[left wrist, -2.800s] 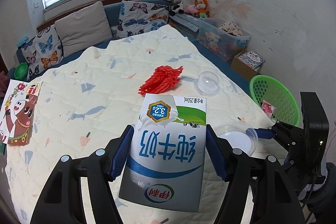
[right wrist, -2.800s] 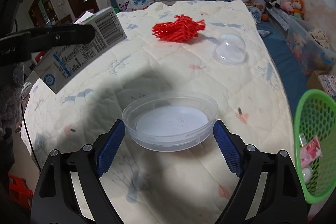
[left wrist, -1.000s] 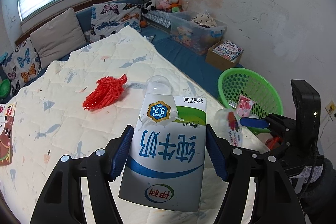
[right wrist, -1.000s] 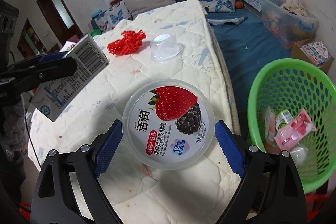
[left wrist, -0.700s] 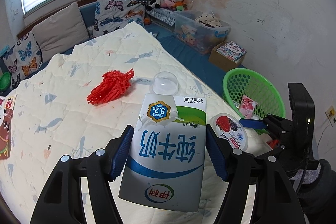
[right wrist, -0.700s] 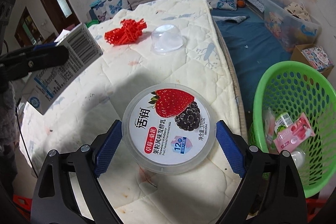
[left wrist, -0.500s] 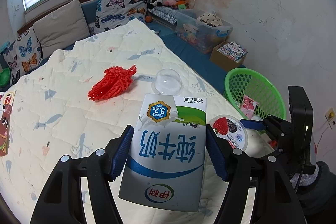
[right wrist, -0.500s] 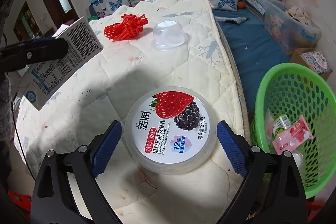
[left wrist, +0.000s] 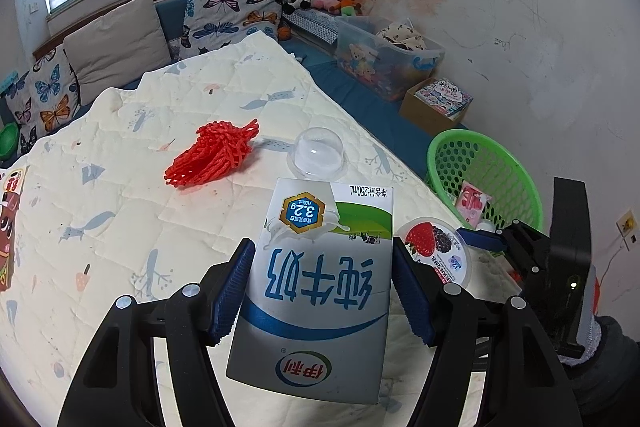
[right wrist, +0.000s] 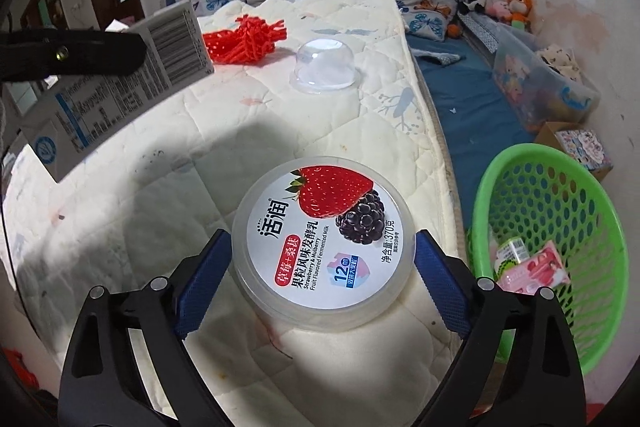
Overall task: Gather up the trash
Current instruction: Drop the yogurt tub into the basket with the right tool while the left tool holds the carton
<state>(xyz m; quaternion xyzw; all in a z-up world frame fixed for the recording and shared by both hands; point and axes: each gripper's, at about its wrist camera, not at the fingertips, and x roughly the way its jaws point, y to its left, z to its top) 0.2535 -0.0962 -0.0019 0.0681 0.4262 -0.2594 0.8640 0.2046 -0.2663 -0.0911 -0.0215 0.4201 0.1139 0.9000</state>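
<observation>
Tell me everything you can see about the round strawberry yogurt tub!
The yogurt tub is a round, shallow, see-through plastic tub. Its white lid label shows a strawberry, a dark berry and Chinese and English writing. It sits flat on the quilted bed cover near the edge, beside the green basket. It lies between the blue pads of the right gripper, with small gaps showing on both sides, so nothing seems to squeeze it.

Bed (right wrist: pixel 168 163) under my reach, covered by cream quilted blanket with small fish and leaf prints, some stains near front edge. Red foam net (left wrist: pixel 214 159) lies on blanket toward far half. Clear plastic dome cup (right wrist: pixel 325 66), upside down, sits near red foam net, apart from it. Yoghurt tub (right wrist: pixel 325 245) with strawberry label rests near bed's right edge. Cushions at head end.
</observation>
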